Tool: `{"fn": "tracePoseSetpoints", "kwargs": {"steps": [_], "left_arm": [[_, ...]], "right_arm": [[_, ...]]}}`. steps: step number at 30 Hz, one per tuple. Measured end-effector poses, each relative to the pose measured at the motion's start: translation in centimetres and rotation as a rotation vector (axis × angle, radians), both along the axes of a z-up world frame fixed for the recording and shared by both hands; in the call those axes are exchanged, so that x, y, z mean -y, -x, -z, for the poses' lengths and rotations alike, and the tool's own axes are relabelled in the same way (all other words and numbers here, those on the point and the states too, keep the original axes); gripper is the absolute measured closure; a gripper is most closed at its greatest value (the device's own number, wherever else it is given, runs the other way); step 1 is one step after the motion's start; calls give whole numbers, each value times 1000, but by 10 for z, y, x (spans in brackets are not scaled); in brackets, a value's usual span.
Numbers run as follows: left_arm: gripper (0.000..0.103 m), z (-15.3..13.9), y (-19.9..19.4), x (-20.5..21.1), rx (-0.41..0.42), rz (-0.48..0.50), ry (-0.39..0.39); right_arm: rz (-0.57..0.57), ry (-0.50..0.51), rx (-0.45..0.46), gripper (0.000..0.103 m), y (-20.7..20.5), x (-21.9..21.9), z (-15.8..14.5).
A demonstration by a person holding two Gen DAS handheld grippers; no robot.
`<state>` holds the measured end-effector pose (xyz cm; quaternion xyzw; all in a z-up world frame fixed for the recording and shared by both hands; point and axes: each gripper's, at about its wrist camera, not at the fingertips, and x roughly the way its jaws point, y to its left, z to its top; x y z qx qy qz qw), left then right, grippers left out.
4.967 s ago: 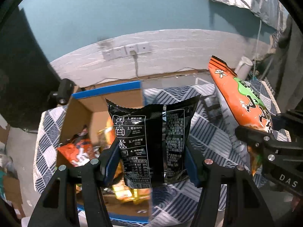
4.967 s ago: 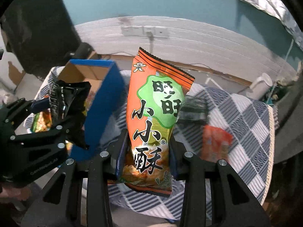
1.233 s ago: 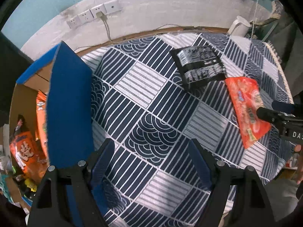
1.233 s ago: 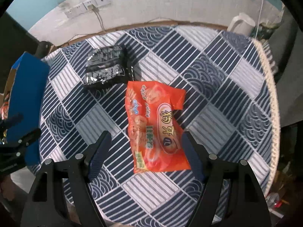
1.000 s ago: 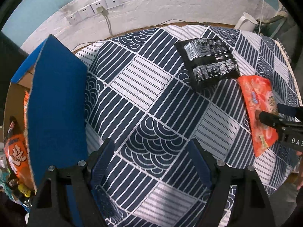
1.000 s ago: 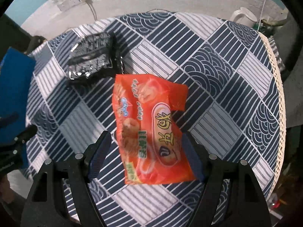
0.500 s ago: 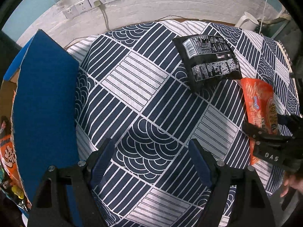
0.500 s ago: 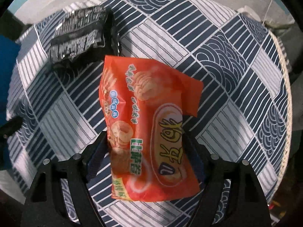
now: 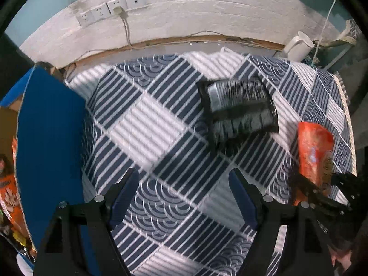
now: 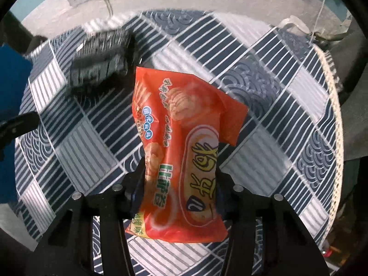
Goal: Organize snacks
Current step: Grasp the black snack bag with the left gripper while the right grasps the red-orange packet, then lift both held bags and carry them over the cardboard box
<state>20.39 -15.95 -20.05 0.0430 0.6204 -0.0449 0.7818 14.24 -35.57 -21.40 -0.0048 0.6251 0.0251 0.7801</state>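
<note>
My right gripper [image 10: 180,184] is closing its jaws on an orange snack bag [image 10: 184,151]. The pads press the bag's lower sides and crease it. The bag's upper end stands over the blue-and-white patterned tablecloth [image 10: 264,87]. A black snack bag [image 10: 101,53] lies flat to its upper left. In the left wrist view the black snack bag [image 9: 239,110] lies ahead and to the right of my left gripper [image 9: 184,193]. That gripper hangs open over the tablecloth with nothing between its fingers. The orange snack bag [image 9: 314,147] and the right gripper [image 9: 322,191] show at the right edge.
An open cardboard box with a blue flap [image 9: 48,142] stands at the left, with several snack bags [image 9: 9,191] inside. A white kettle [image 9: 299,46] sits at the table's far right corner. Wall sockets [image 9: 110,11] with a cable are behind the table.
The right gripper came down around the orange bag and its jaws closed in on the bag's sides. The left gripper drifted across the cloth toward the black bag.
</note>
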Motion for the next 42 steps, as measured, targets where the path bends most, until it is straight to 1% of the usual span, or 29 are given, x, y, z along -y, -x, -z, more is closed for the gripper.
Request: {"fn": "tracePoseSetpoints", "kwargs": {"steps": [3,5,7,8,9,11,14,16,20,25,27,31,33,34,35,38,39,40,42], "left_arm": [[21,-2,-15,8,17,-16,-9],[21,-2,-23,13,21,-38,5],[20,-4,-29,16,20,-75,46],[16,-3,-33,18,15,-93,68],[14,-2,-37,20,6,-108,96],[13,0,-41,24,-10,-129,135],[13,5,-48,32,-25,-154,170],[13,7,-51,40,-33,-155,166],[13,15,-62,53,-40,-145,157],[10,31,-72,60,-79,-174,153],[9,37,-74,62,-77,-184,130],[9,49,-77,68,-91,-176,117],[7,56,-77,69,-106,-182,123],[3,56,-77,70,-96,-178,120],[1,58,-76,74,-91,-165,103],[1,59,-75,80,-83,-133,69],[2,59,-74,82,-77,-114,59],[5,57,-73,83,-70,-102,56],[21,53,-72,85,-42,-73,34]], "right_arm": [[-6,20,12,54,-10,7,-14],[-26,46,27,54,-18,11,-31],[-30,62,42,54,-26,15,-43],[-23,66,49,54,-31,17,-48],[-13,65,51,54,-36,19,-53],[2,59,47,54,-47,26,-59],[6,50,51,54,-57,33,-64],[1,47,50,54,-68,21,-55],[9,19,53,54,-73,17,-51],[10,12,42,54,-79,18,-44],[12,10,36,54,-79,19,-41],[20,12,16,54,-81,21,-32],[20,14,13,54,-82,20,-30],[21,12,11,54,-82,20,-29],[21,10,9,54,-83,19,-28],[19,10,6,54,-84,18,-27],[18,10,5,54,-84,18,-27],[19,7,5,54,-84,18,-26],[20,5,4,54,-84,18,-26]]}}
